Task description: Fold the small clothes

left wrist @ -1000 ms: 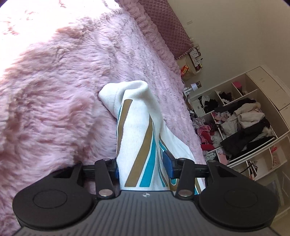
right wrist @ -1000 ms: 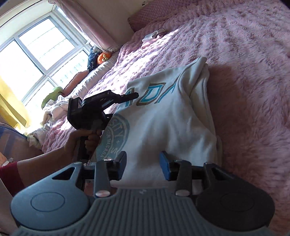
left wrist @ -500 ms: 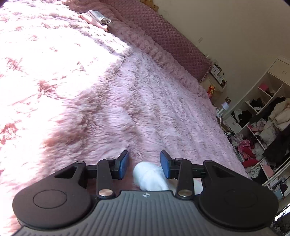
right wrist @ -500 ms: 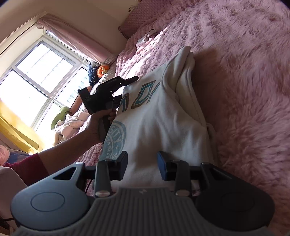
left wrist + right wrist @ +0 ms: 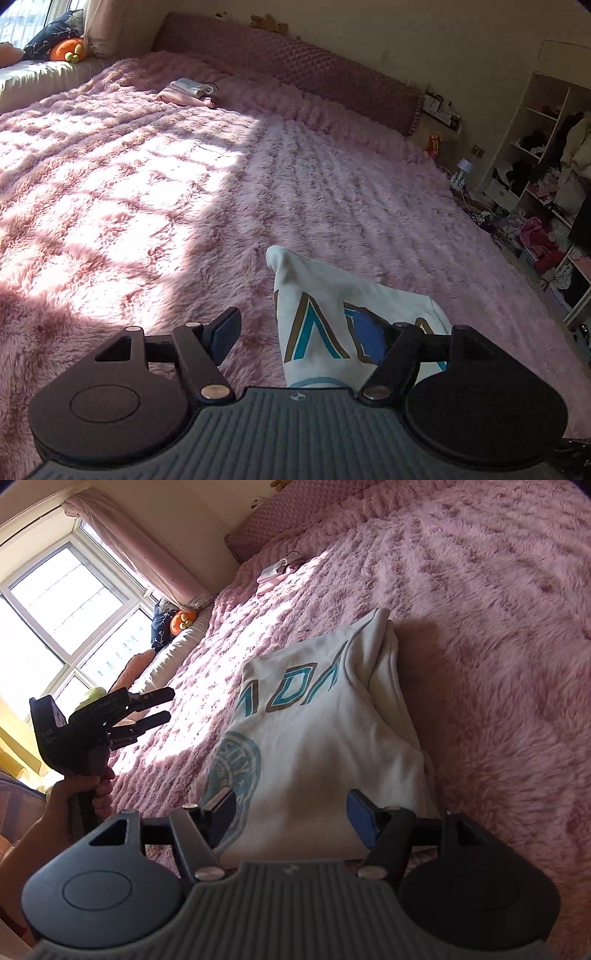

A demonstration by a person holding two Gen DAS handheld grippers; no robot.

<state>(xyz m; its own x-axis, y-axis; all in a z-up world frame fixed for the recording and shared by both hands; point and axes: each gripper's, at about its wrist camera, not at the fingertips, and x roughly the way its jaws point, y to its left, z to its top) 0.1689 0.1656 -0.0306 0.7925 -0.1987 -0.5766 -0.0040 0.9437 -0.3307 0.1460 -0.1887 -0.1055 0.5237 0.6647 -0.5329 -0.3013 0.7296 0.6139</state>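
on the pink blanket [image 5: 498,635] the folded shirt [image 5: 332,731] lies lengthwise toward the headboard; both grippers opening, released.

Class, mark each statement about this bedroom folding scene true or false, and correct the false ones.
1. The white shirt lies on a pink furry blanket. True.
2. The left gripper is clamped on the shirt. False: its jaws are opening and it is off the shirt, held up to one side.
3. The shirt's lettering is red. False: it is teal with brown edging.
4. A small pile of folded clothes lies near the headboard. True.
5. The right gripper pinches the shirt. False: its jaws are opening, pads clear of the cloth.
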